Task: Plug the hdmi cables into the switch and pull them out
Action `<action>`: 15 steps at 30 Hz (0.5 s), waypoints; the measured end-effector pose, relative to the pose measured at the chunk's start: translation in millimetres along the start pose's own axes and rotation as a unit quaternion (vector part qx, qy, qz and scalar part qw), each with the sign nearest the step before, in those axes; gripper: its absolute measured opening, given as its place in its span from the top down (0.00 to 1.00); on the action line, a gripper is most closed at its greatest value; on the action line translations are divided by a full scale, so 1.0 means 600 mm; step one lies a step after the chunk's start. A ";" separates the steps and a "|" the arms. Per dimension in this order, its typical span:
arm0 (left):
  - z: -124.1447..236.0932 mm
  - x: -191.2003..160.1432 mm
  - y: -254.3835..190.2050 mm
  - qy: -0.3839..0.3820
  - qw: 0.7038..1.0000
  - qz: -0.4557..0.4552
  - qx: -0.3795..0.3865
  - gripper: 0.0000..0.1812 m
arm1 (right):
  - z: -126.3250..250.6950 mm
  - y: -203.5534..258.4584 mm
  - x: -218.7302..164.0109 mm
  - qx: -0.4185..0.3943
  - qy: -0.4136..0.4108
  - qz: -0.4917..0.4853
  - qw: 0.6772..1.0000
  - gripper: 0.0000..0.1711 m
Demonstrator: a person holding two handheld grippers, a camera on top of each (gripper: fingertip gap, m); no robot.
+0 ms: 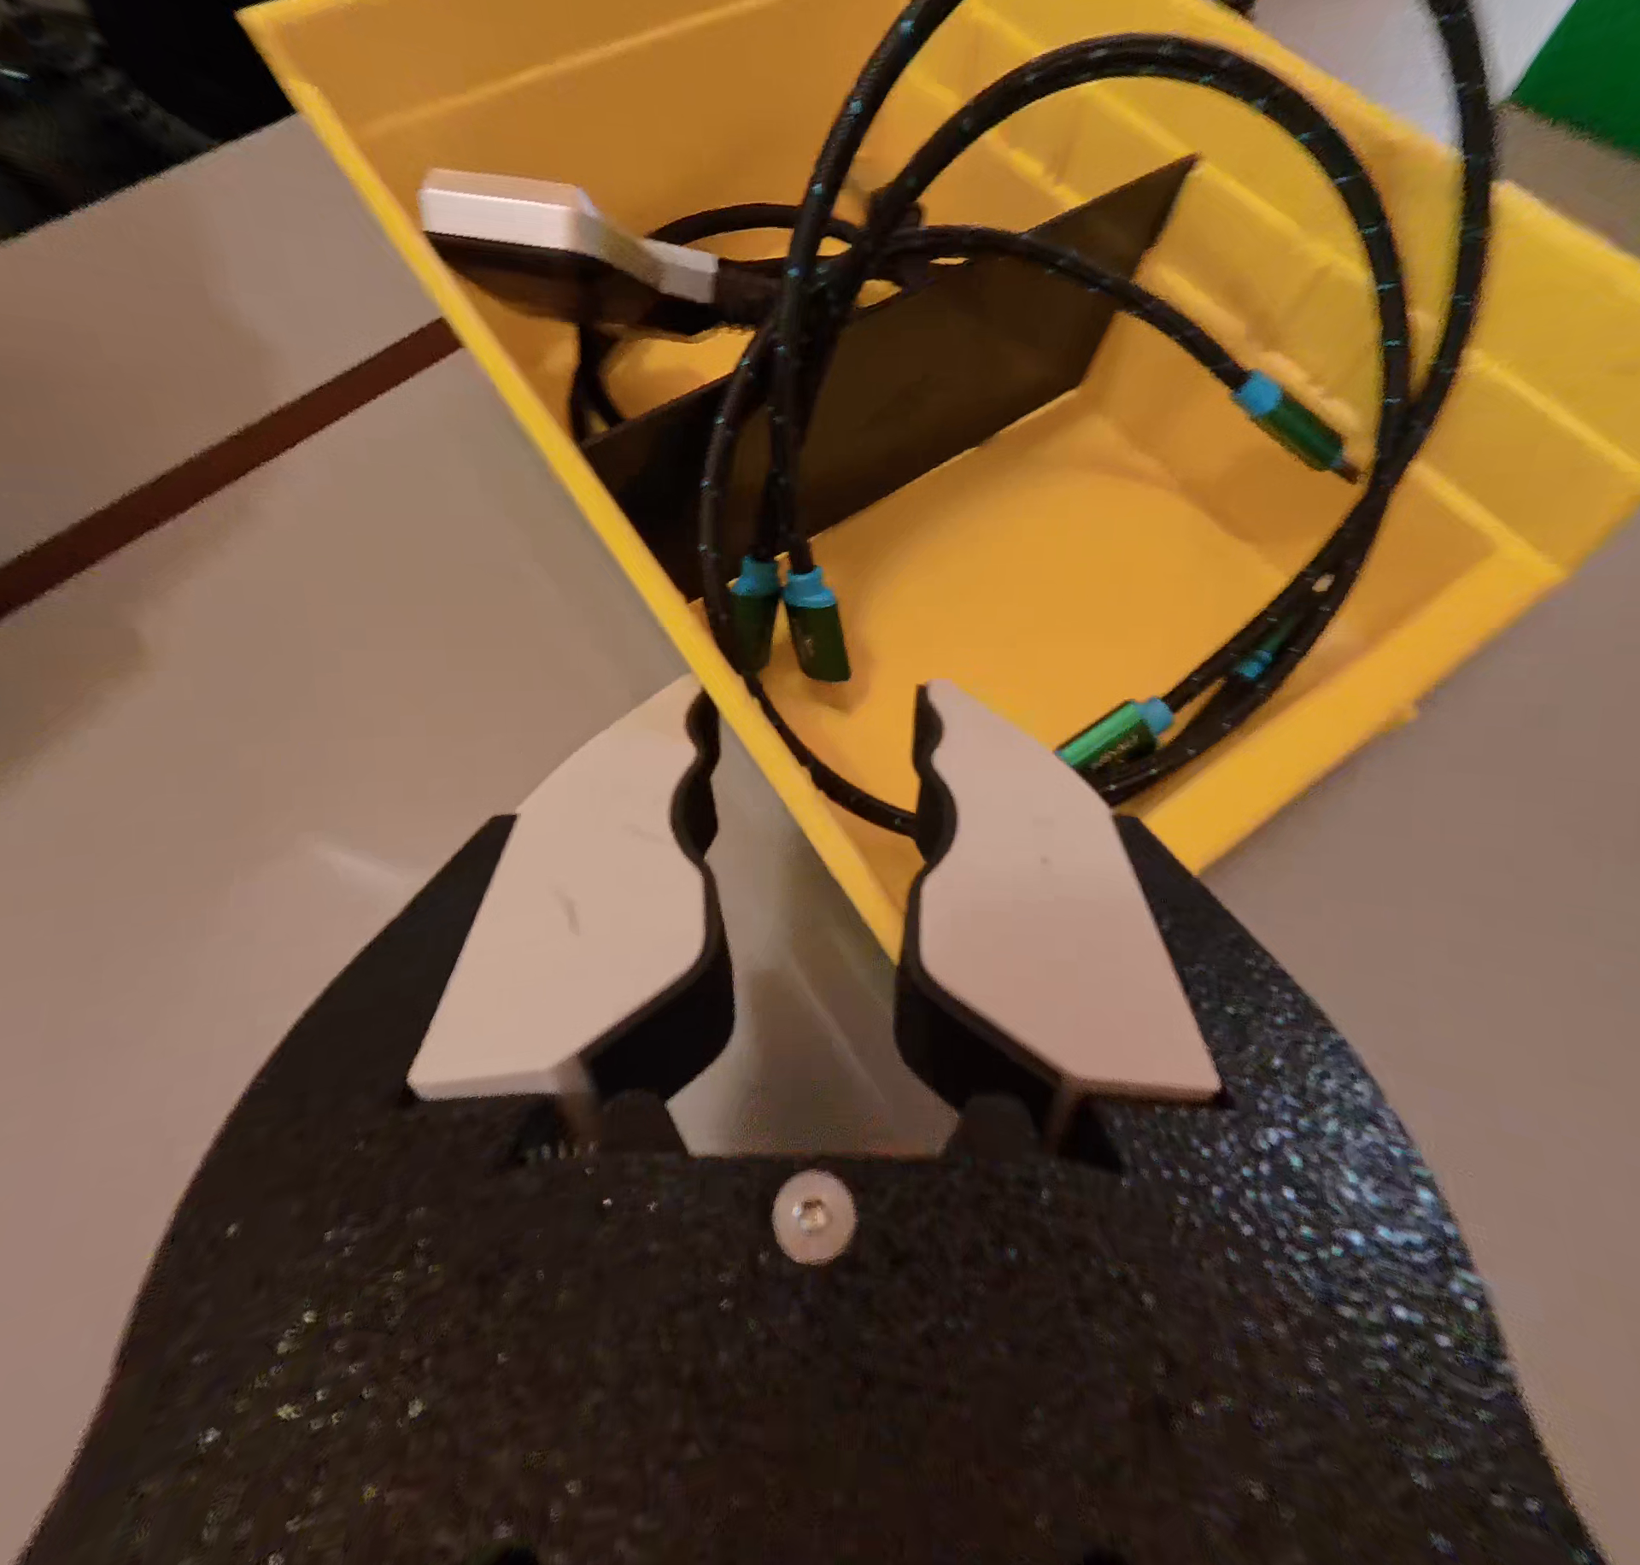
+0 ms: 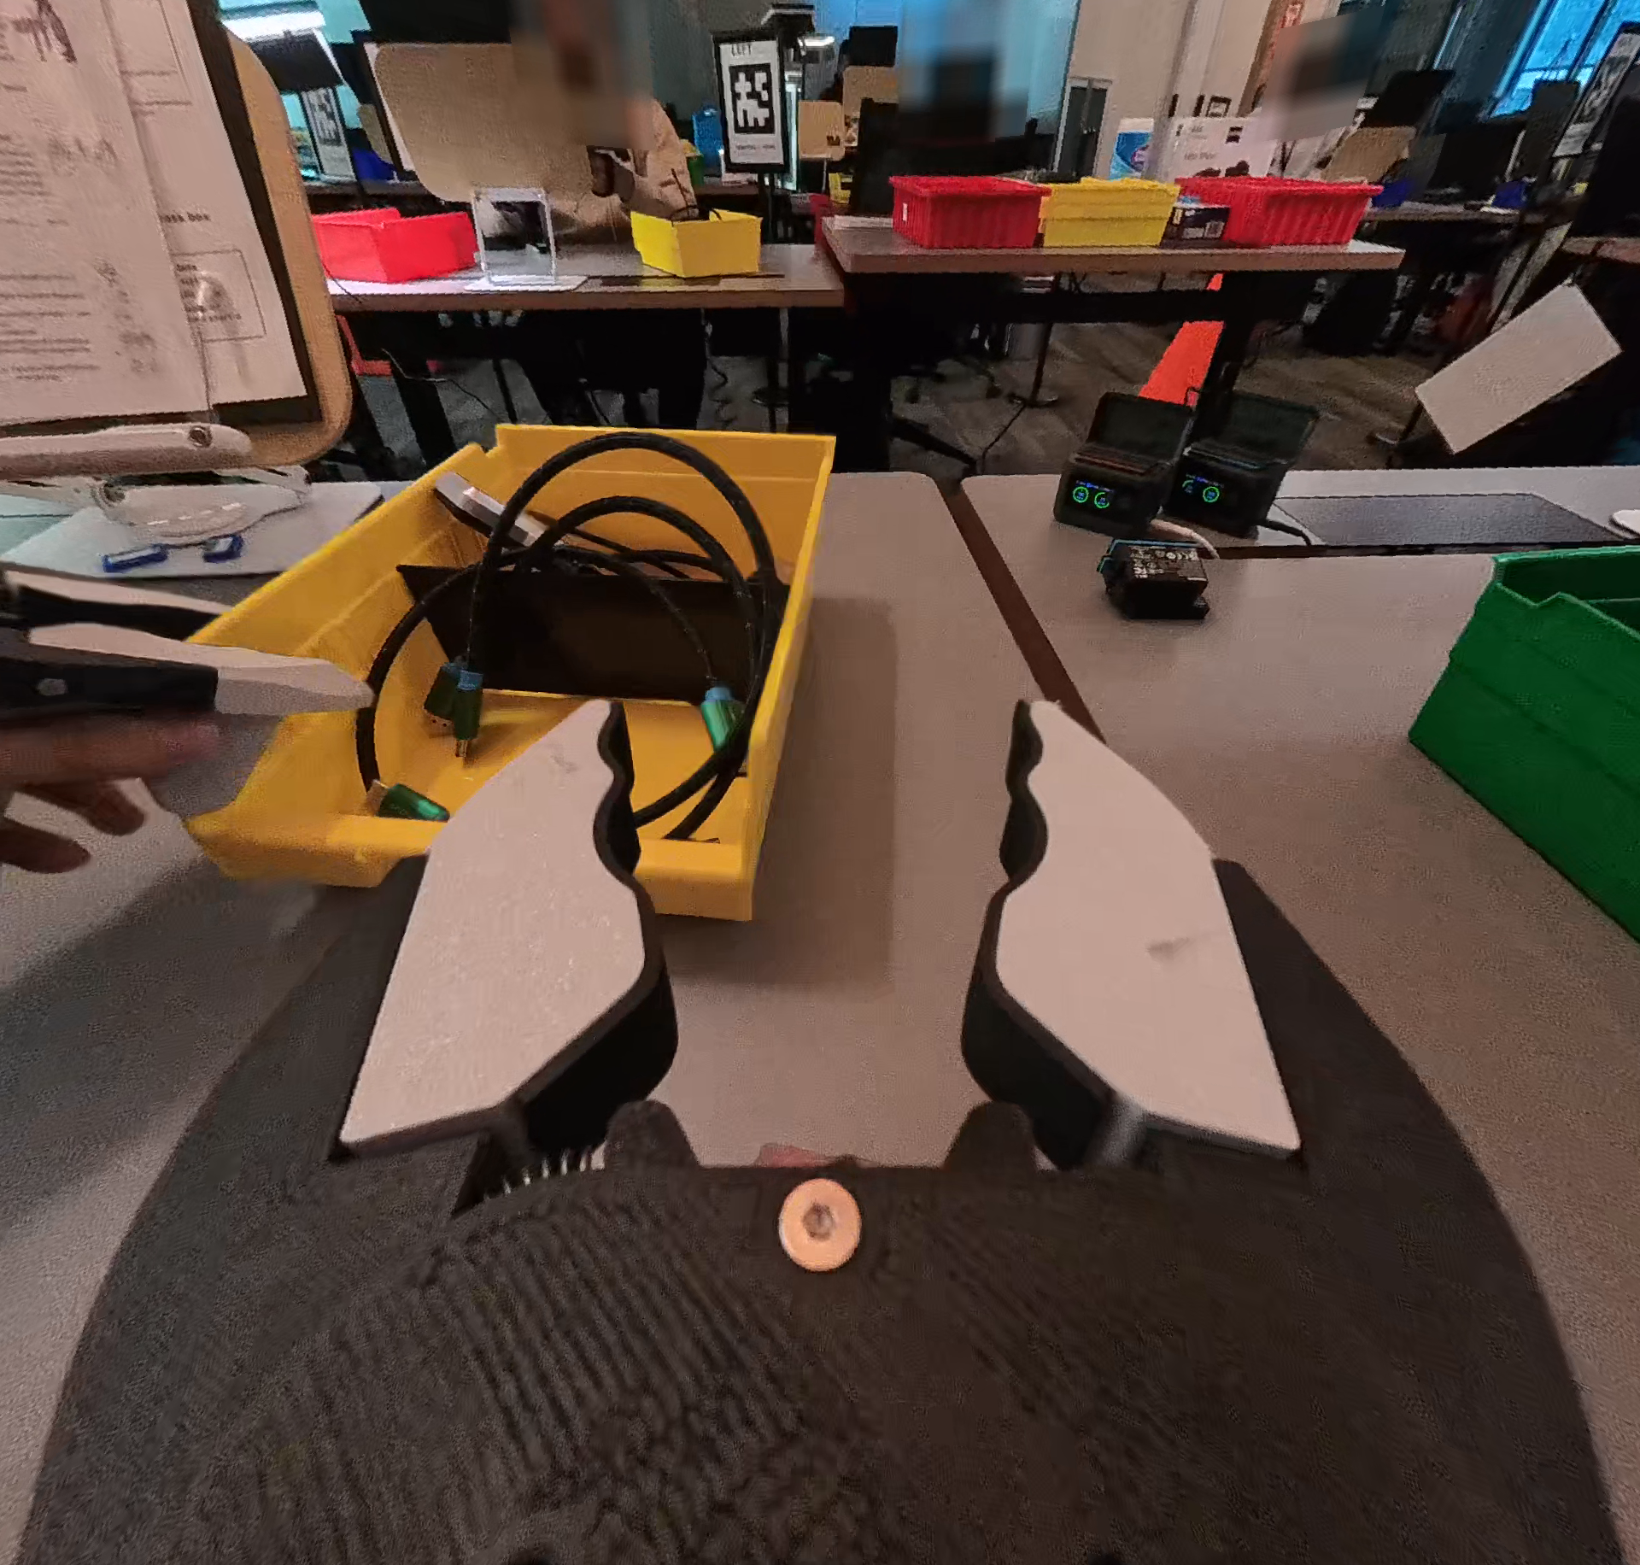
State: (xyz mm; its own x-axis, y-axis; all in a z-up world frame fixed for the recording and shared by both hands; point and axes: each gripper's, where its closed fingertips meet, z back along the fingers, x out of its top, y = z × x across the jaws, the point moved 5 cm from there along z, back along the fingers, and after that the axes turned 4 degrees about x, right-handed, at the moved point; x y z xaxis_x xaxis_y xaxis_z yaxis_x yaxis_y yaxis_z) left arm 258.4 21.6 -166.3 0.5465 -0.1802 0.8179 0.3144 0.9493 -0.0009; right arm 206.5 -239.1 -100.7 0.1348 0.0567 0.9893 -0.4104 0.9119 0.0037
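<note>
Both hand-held grippers, left (image 1: 812,715) and right (image 2: 812,715), gape empty near one yellow bin (image 2: 790,661) holding four green-plugged cables (image 1: 1384,280).

Green bins (image 2: 1544,724) — battery chargers (image 2: 1180,466)

Braided black cables (image 1: 1384,218) with glossy green metallic plugs (image 1: 815,635) lie in a smooth yellow plastic bin (image 1: 621,40) on a matt grey surface (image 1: 266,724).
</note>
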 end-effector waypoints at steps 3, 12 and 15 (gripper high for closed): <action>0.030 -0.020 0.039 0.002 1.000 -0.005 0.030 0.88 | 0.001 0.007 -0.002 0.019 0.002 -0.009 1.000 0.54; 0.254 -0.177 0.154 -0.023 0.997 -0.076 0.022 0.96 | -0.002 0.066 0.005 0.088 0.017 0.018 0.996 0.56; 0.350 -0.244 0.180 -0.021 0.996 -0.077 0.031 0.96 | -0.009 0.109 0.010 0.122 0.021 0.028 0.992 0.56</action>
State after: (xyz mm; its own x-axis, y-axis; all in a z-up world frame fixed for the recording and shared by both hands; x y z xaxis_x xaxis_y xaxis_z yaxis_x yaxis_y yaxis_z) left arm 49.6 204.5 -165.3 0.4628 -0.3149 0.8286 0.3426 0.9257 0.1605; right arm 185.1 -176.8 -95.4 0.1415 0.1267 0.9818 -0.6242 0.7812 -0.0108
